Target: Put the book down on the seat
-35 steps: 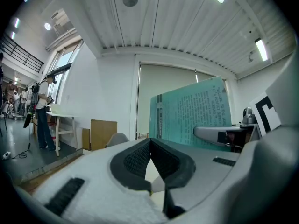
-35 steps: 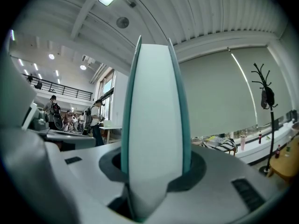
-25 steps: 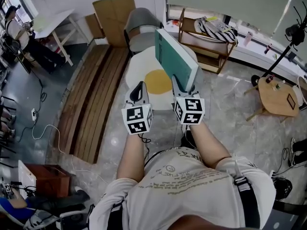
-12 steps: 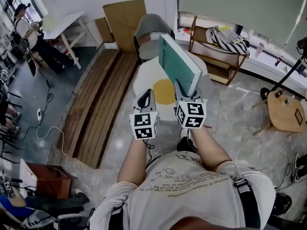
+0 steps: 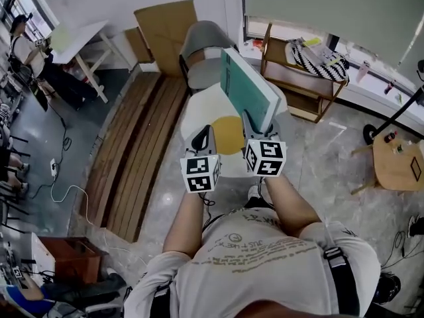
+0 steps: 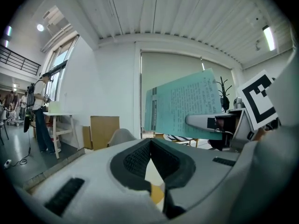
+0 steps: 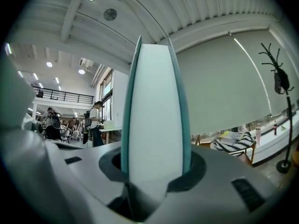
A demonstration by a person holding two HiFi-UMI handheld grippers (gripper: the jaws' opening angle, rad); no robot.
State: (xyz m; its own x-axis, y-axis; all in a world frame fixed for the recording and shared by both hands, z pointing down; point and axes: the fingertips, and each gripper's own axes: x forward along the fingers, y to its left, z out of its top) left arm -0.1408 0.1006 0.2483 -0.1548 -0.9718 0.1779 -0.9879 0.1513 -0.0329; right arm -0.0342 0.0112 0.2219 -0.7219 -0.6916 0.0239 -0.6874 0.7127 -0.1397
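A teal-covered book [image 5: 248, 91] stands on edge, tilted away, with my right gripper [image 5: 255, 121] shut on its lower end. In the right gripper view the book's white page edge [image 7: 154, 115] fills the space between the jaws. The book hangs over a white seat [image 5: 199, 108] that has a yellow round patch [image 5: 228, 132]. My left gripper [image 5: 202, 134] is beside the right one, shut with nothing in it, over the seat's near part. The left gripper view shows its pads meeting [image 6: 150, 141] and the book's printed cover [image 6: 187, 104] to the right.
A grey chair [image 5: 205, 38] stands behind the seat, with cardboard sheets [image 5: 165, 22] against the wall. Wooden planks [image 5: 132, 138] lie on the floor at left. A wooden shelf with striped cloth [image 5: 305, 52] is at right, a small round table [image 5: 397, 161] farther right. People stand by a white table [image 5: 79, 35].
The view has shifted a little, and the seat sits slightly lower in it. The book stays clamped in the right gripper, and both grippers keep their places side by side.
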